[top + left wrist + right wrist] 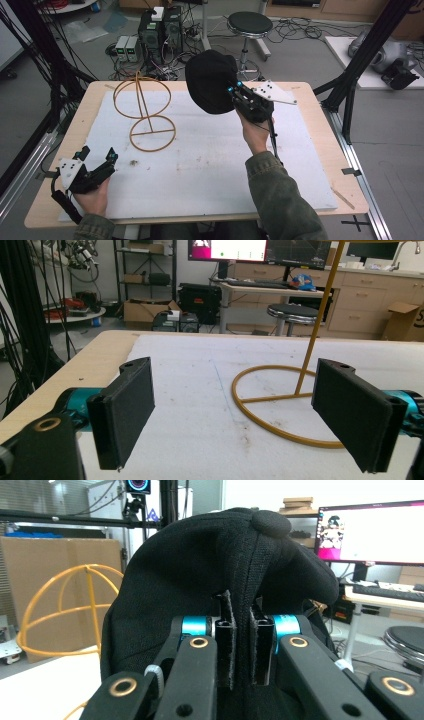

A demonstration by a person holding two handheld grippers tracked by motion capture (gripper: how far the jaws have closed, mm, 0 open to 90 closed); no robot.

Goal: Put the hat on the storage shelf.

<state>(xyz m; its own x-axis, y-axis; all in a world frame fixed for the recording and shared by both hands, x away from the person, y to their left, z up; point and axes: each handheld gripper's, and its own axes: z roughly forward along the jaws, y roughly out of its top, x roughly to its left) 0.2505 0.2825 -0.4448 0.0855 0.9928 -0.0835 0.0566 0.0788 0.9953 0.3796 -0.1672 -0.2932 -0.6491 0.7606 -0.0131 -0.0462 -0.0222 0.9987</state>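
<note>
A black cap (211, 81) hangs in the air over the far middle of the table, with my right gripper (235, 92) shut on its fabric. In the right gripper view the cap (210, 565) bulges over the closed jaws (243, 640). A yellow wire hat stand (145, 107) with a domed top and a ring base rests on the white mat at the far left; its base (280, 405) lies ahead of my left gripper. My left gripper (97, 157) stands open near the front left corner, with nothing between its pads (127, 407).
A white mat (200, 160) covers most of the wooden table (320, 100). Beyond the far edge stand a black stool (249, 25), computer boxes (160, 30) and cables on the floor. Black frame posts rise at both sides.
</note>
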